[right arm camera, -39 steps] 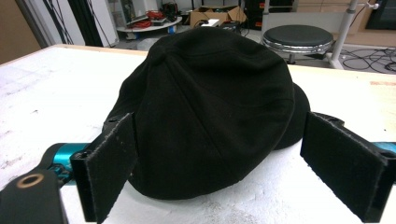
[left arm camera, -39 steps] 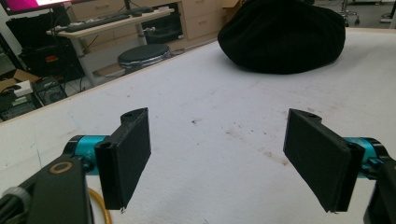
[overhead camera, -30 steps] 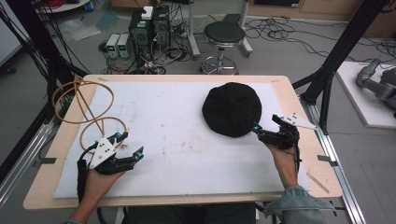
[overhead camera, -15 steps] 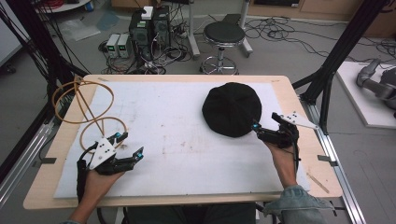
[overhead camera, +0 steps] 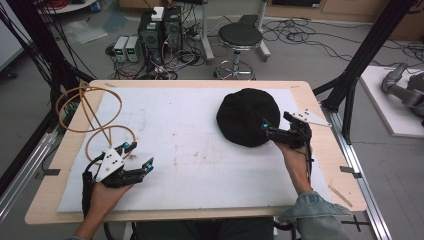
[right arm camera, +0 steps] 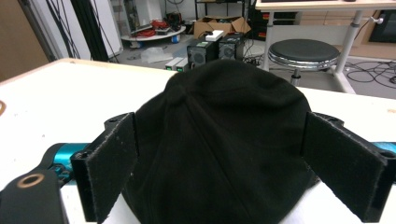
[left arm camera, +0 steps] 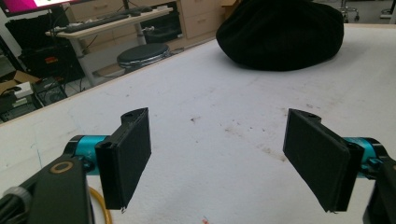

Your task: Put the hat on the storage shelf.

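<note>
Right gripper (overhead camera: 274, 131) jaws spread astride round black fabric cap (overhead camera: 247, 116): advance low, pinch near edge. Left gripper (overhead camera: 137, 156) jaws spread, idle on bench (overhead camera: 200, 150).

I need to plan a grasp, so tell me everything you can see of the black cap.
The black cap is soft, matte cloth with a rounded crown, seams meeting at a top button. It lies crown up on the white table cover, toward the far right. The right tongs stand open at its near right edge, one jaw on either side of it; whether they touch it is unclear.
</note>
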`<state>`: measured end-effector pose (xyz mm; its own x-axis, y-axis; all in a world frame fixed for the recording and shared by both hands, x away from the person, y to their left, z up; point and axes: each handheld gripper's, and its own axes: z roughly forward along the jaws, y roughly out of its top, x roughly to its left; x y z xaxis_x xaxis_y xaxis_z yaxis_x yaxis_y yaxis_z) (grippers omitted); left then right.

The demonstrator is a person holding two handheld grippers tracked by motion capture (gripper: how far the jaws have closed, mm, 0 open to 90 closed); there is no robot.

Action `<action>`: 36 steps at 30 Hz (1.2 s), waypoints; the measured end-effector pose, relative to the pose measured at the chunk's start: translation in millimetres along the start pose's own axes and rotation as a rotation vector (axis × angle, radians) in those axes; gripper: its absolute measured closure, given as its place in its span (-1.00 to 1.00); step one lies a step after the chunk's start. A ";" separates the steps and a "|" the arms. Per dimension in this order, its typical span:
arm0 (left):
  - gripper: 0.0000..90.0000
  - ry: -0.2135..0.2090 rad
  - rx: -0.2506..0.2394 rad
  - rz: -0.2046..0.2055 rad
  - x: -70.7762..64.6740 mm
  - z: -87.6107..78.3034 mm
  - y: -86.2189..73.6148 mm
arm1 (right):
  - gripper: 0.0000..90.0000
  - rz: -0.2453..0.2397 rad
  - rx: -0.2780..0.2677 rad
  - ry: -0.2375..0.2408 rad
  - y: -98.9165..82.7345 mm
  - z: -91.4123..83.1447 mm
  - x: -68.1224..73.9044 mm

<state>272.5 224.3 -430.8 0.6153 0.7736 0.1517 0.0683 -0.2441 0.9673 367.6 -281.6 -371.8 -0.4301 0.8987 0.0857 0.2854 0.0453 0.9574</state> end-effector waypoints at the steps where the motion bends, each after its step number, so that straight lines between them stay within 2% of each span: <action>1: -0.47 -0.001 -0.002 -0.002 -0.1 0.1 0.0 | -0.74 -0.004 -0.011 0.000 1.0 2.5 0.9; 5: -0.48 -0.002 0.001 0.000 0.3 0.0 -0.2 | -0.73 -0.005 -0.004 0.002 3.3 12.2 3.2; 12: -0.47 -0.007 -0.003 -0.001 0.2 0.0 0.0 | -0.71 -0.023 -0.022 0.003 11.4 39.6 9.9; 20: -0.47 -0.013 -0.004 -0.001 0.4 0.3 -0.4 | -0.69 -0.020 0.021 0.001 7.9 66.2 14.4; 25: -0.47 -0.015 -0.002 0.000 0.3 0.2 -0.3 | -0.68 -0.038 0.035 0.005 6.8 76.8 19.7; 29: -0.47 -0.019 -0.001 0.001 0.7 -0.1 -0.3 | -0.64 -0.075 0.058 -0.008 3.3 89.7 23.9; 36: -0.47 -0.020 -0.003 0.000 0.5 0.1 -0.4 | -0.57 -0.068 0.115 -0.021 -5.7 101.8 23.6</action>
<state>272.9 224.7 -431.1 0.6306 0.7619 0.1477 0.0661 -0.2424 0.9679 443.1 -216.3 -403.4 -0.4341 0.9008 0.0147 0.3532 0.1551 0.9226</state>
